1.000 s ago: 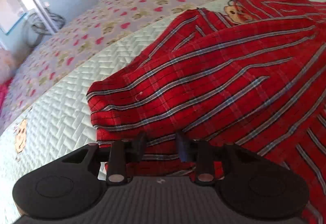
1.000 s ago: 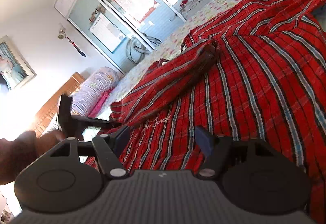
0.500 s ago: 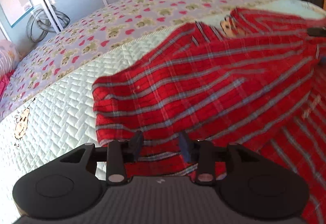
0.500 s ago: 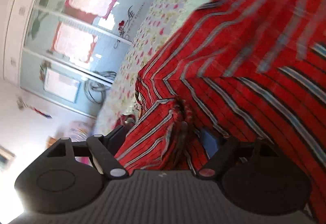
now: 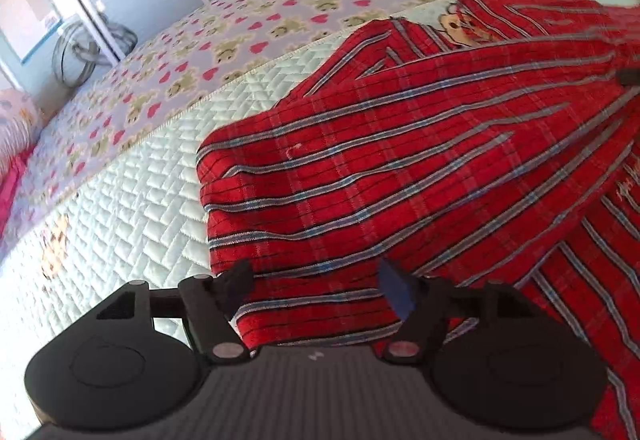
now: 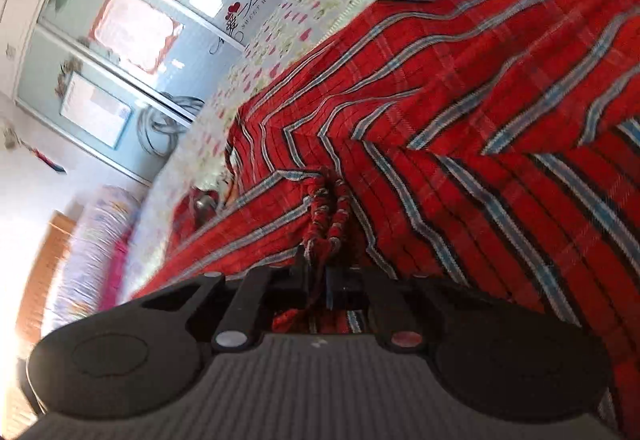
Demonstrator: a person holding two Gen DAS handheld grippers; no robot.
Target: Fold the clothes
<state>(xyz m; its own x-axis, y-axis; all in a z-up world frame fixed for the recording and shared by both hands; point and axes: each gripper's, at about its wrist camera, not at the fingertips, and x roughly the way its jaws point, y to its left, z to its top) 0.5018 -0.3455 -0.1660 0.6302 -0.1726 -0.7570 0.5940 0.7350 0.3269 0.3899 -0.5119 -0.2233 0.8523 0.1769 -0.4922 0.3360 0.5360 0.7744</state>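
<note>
A red plaid shirt (image 5: 400,168) lies spread on the bed, one sleeve folded across its body. Its cuff end (image 5: 224,176) points left. My left gripper (image 5: 316,280) hovers at the shirt's near edge. Its jaws are opening wide, and the cloth lies under the gap untouched by the pads. In the right wrist view my right gripper (image 6: 316,272) is closing, and a bunched ridge of the shirt (image 6: 324,216) is pinched between its fingers. A dark tip of the right gripper (image 5: 630,76) shows at the far right of the left wrist view.
The shirt rests on a pale green quilted bedspread (image 5: 132,208) over a sheet printed with hearts and bears (image 5: 248,32). Glass-fronted wardrobe doors (image 6: 132,20) stand beyond the bed. A patterned pillow (image 6: 92,248) and a wooden headboard (image 6: 44,272) are at the left.
My left jaws have spread apart and come off the shirt's near edge. My right gripper moved in over the shirt, rolled, and closed from wide open onto a bunch of cloth.
</note>
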